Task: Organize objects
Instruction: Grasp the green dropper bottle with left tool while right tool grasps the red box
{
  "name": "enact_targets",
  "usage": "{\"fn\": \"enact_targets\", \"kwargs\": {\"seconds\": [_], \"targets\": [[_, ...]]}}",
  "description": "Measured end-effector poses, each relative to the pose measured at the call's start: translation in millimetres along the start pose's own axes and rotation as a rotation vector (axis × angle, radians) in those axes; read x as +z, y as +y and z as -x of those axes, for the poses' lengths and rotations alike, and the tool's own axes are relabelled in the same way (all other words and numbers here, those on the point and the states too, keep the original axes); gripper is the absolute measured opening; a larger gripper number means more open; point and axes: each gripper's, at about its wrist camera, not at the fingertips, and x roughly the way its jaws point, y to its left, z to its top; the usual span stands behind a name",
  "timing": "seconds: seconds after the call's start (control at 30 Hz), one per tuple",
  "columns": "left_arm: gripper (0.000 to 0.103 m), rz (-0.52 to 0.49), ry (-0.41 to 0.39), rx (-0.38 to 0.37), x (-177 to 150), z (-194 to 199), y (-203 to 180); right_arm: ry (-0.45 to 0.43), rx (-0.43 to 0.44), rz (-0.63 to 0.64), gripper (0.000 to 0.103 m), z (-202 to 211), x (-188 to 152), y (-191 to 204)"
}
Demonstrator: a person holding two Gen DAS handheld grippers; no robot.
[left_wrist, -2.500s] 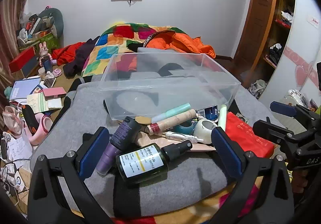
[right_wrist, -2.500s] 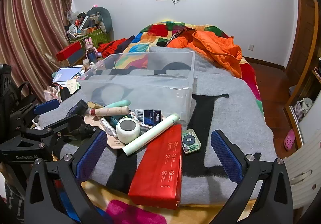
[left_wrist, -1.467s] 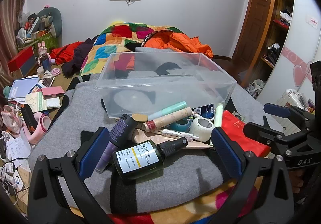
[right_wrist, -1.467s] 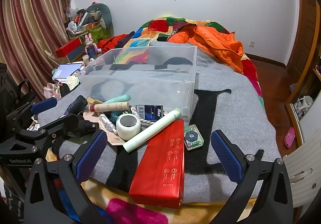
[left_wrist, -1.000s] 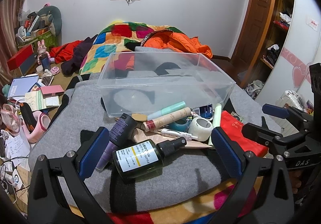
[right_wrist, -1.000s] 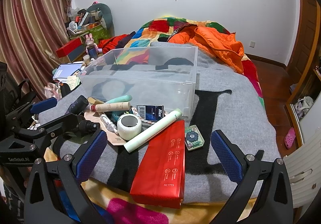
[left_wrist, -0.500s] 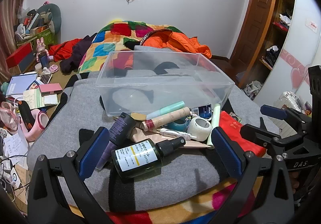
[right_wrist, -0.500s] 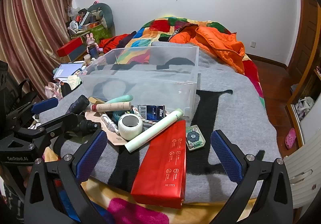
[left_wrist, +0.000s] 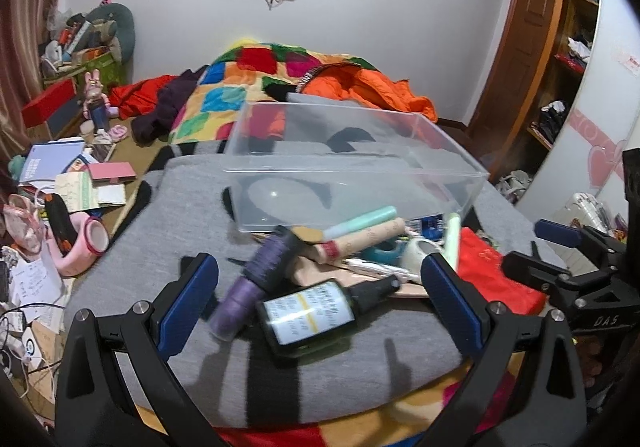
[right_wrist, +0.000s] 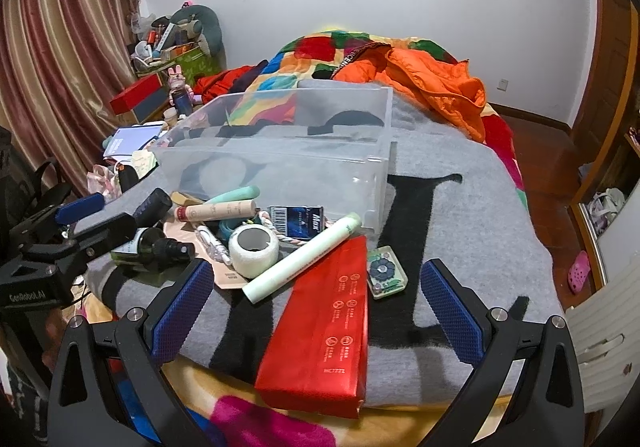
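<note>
A: Where do the things to be sorted lie?

B: In a heap on the grey blanket (right_wrist: pixel 472 231), near its front edge, just before the clear plastic bin (right_wrist: pixel 280 167). The dark green spray bottle (left_wrist: pixel 308 317) lies on its side closest to the edge, with the purple bottle (left_wrist: pixel 256 279) beside it. Behind them are the mint tube (right_wrist: pixel 232 195), the beige tube (right_wrist: pixel 218 211), the roll of white tape (right_wrist: pixel 253 247), the navy pack (right_wrist: pixel 296 222) and the pale green stick (right_wrist: pixel 304 259). The red packet (right_wrist: pixel 324 327) reaches toward the front edge, with the small floral tile (right_wrist: pixel 385 273) just beside it.

A: Is anything in the bin yet?

B: Nothing that I can see; only the blanket's pattern shows through its walls. So I judge the task hardly begun, with the whole heap left to move.

A: And the grippers?

B: The left gripper (left_wrist: pixel 320 287) is released, jaws wide apart and empty, hanging over the spray bottle and purple bottle. The right gripper (right_wrist: pixel 316 295) is likewise spread wide and holds nothing, above the red packet.

A: Which goes first?

B: Likely the spray bottle, being between the left jaws; that is only a guess.
</note>
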Motion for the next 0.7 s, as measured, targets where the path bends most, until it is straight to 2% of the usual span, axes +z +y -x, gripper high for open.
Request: {"fn": "enact_targets", "kwargs": {"seconds": [0.1,0.2,0.3,0.37,0.4,0.43,0.6,0.7], "targets": [[0.103,0.018,0.016,0.013,-3,-5,10,0.021,-0.008,-0.01,0.103,-5,-4,-5],[0.103,0.048,0.045,-0.009,-10,-10,15,0.05,-0.007,-0.029,0.103,-12,-10,-10],[0.102,0.041,0.049,0.009,-15,-12,13,0.082,-0.008,-0.05,0.103,-19,-18,-15],[0.093,0.036,0.056,0.02,-17,-13,11,0.097,-0.004,-0.061,0.103,-21,-22,-17],[0.086,0.036,0.065,0.014,-17,-14,10,0.102,0.0,-0.064,0.103,-23,-24,-18],[0.084,0.04,0.08,-0.005,-18,-16,9,0.105,0.002,-0.063,0.102,-22,-25,-17],[0.081,0.035,0.089,-0.024,-22,-16,1,0.107,0.005,-0.027,0.1,-22,-31,-9],[0.076,0.036,0.11,-0.032,-24,-21,-1,0.11,-0.007,0.007,0.088,-24,-34,-2]]}}
